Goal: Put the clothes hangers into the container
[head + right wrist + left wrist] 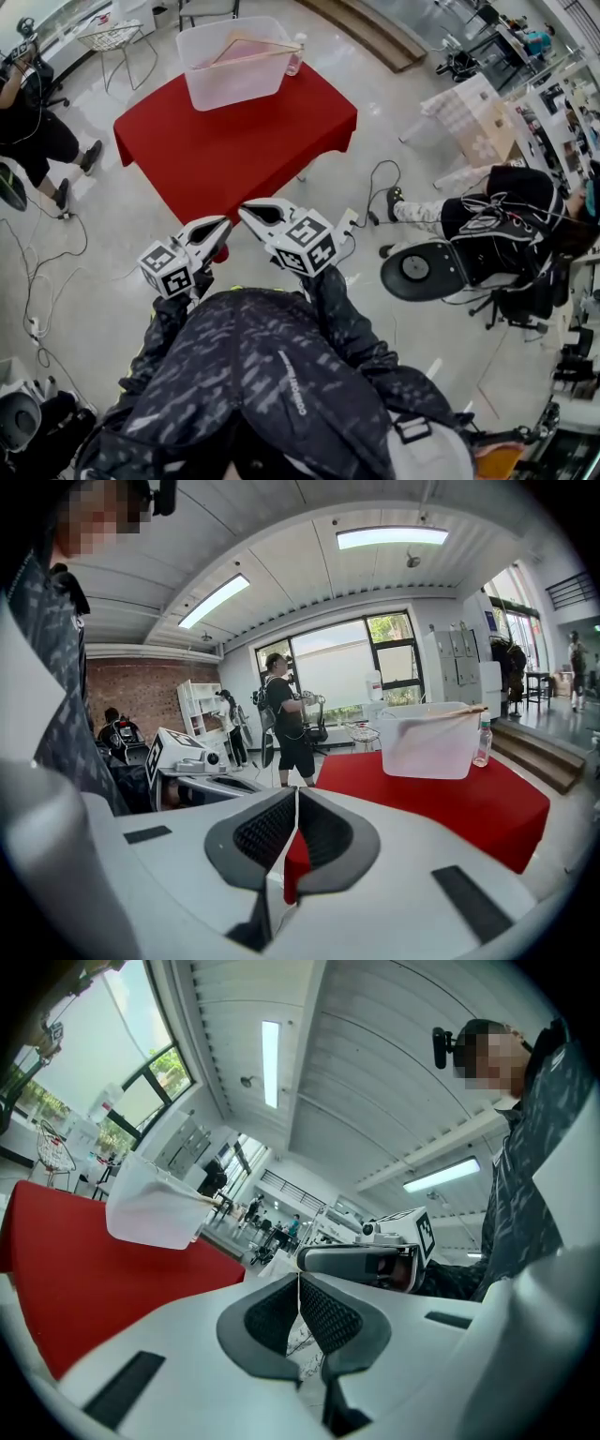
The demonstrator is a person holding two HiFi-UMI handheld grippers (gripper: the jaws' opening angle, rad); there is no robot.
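A translucent plastic container [225, 89] stands at the far side of the red table [234, 155], with wooden clothes hangers [253, 52] lying across its top. My left gripper [223, 225] and right gripper [246, 211] hang side by side just short of the table's near edge, close to my body. Both are shut with nothing between the jaws. In the left gripper view the shut tips [300, 1279] point past the container [150, 1213], with the right gripper's body [361, 1260] alongside. The right gripper view shows shut tips [297, 794], the container [427, 742] and a hanger [450, 712].
A small clear bottle [294, 58] stands beside the container. One person sits at the right next to a round-based stool [417, 272], another stands at the far left [28, 122]. Cables [42, 262] trail over the floor. A wire chair [112, 37] and a checked table [473, 117] stand beyond.
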